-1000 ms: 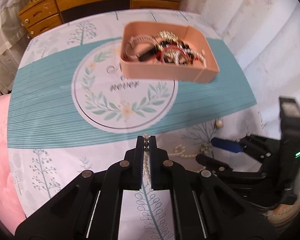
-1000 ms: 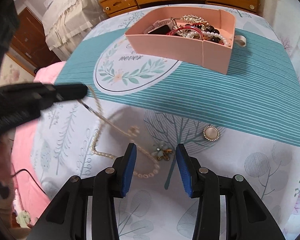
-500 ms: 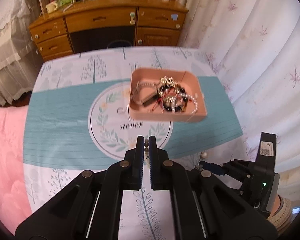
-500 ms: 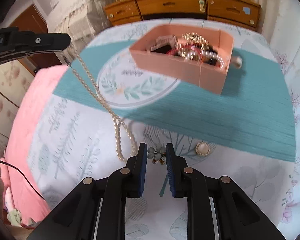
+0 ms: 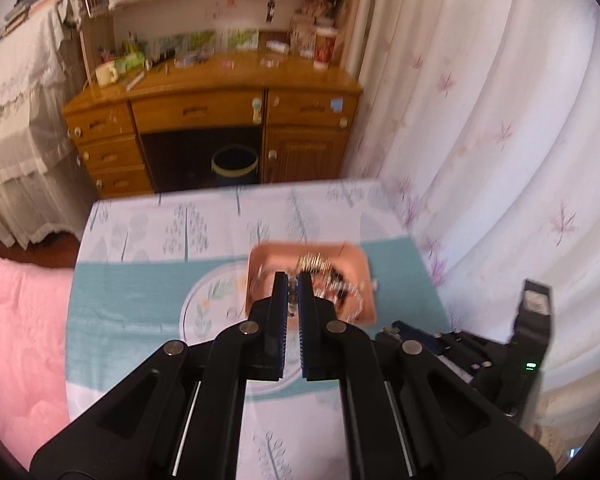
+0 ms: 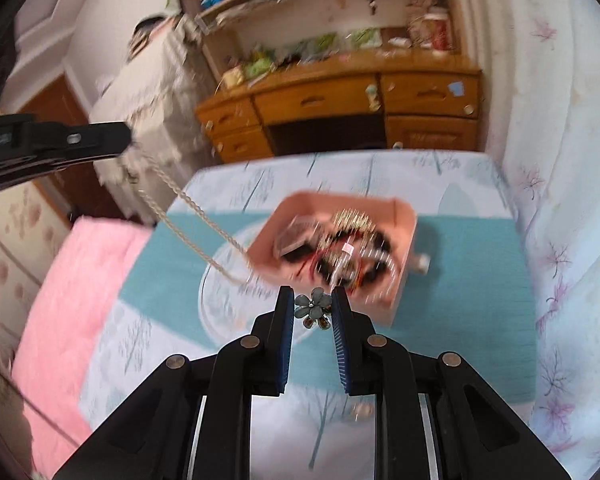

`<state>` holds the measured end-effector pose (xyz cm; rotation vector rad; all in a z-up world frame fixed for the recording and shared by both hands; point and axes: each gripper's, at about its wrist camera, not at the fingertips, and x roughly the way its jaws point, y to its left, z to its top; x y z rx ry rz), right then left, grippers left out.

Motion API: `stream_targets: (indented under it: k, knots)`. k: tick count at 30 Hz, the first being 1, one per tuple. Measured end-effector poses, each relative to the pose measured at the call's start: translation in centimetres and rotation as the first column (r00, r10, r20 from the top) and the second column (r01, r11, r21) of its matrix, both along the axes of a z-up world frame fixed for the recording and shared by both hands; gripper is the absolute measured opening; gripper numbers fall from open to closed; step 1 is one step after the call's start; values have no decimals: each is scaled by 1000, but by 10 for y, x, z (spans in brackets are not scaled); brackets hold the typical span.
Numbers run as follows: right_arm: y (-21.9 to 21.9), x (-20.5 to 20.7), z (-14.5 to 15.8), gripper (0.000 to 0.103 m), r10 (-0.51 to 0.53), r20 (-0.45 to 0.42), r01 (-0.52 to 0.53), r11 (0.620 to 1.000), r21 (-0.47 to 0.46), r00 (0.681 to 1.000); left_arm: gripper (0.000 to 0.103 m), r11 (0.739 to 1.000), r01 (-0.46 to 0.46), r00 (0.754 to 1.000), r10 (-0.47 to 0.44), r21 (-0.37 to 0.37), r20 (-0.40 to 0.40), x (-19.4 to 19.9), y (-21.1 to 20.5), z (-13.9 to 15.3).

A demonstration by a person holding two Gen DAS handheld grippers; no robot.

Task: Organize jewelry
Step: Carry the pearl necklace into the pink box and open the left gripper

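Bedroom, wooden desk (image 5: 204,108) | patterned tablecloth (image 6: 460,320) | left tongs (image 5: 293,280) clamp necklace (image 6: 188,208) | right tongs (image 6: 312,294) clamp flower brooch (image 6: 313,309)

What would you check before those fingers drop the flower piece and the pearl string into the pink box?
1. Flower brooch clamped between right gripper fingers: ok.
2. Pearl necklace hanging from left gripper: ok.
3. Necklace clear of the cloth: cannot tell, its lower end blurs.
4. Pink box ahead of both grippers: ok.
5. Room left in the box: cannot tell, it looks crowded.
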<state>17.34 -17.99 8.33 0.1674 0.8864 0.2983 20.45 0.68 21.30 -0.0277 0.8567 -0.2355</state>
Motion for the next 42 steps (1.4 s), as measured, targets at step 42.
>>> stream_targets:
  k: [42]
  knots:
    - [1, 87, -79, 19, -59, -85, 63, 997, 51, 995, 3, 991, -30, 985, 51, 131, -162, 128, -15, -177]
